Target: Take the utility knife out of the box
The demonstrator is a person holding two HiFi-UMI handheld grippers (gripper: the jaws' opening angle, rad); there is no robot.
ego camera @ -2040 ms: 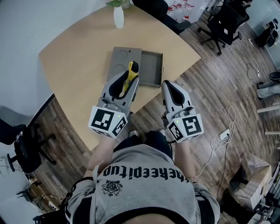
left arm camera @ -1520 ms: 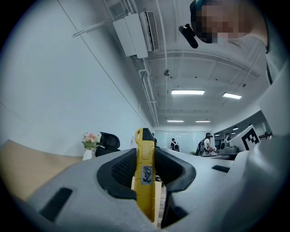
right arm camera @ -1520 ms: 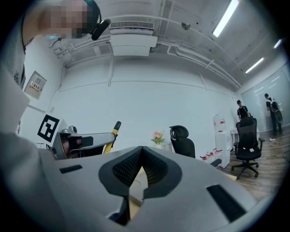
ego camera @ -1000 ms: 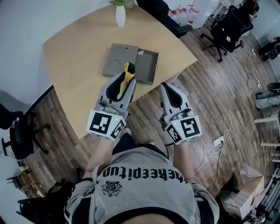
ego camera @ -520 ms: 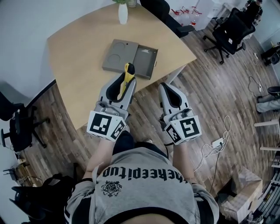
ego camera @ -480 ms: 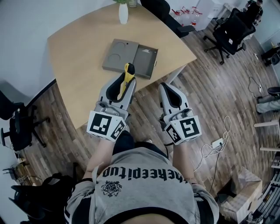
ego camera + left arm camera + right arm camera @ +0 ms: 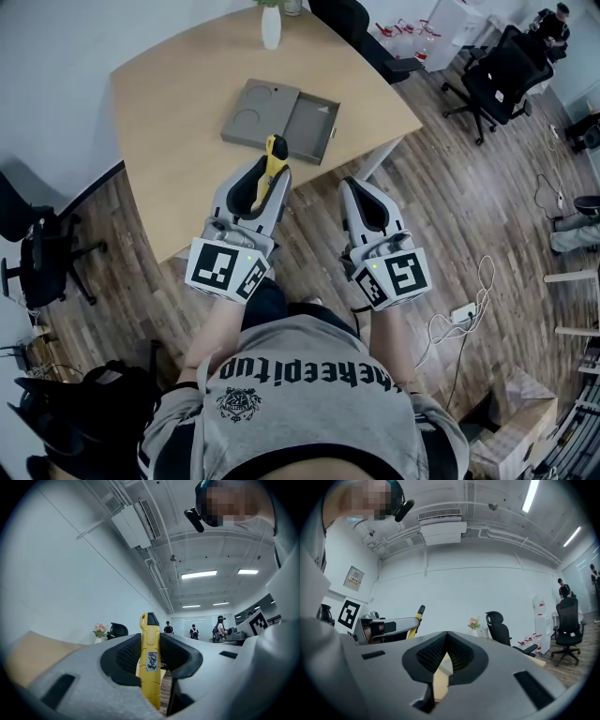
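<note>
Head view: my left hand-held gripper (image 7: 270,167) is clamping the yellow plastic utility knife (image 7: 275,155) over the near edge of the tan wooden bench (image 7: 169,103), clear of the open flat grey box (image 7: 281,120).
Left gripper view: the jaws are pinching the knife's body.
Right gripper view: my right hand-held gripper (image 7: 446,637) is holding nothing, jaws together.

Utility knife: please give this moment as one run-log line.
left gripper: shut on utility knife | right gripper: shut, empty | box: open on table, knife out
</note>
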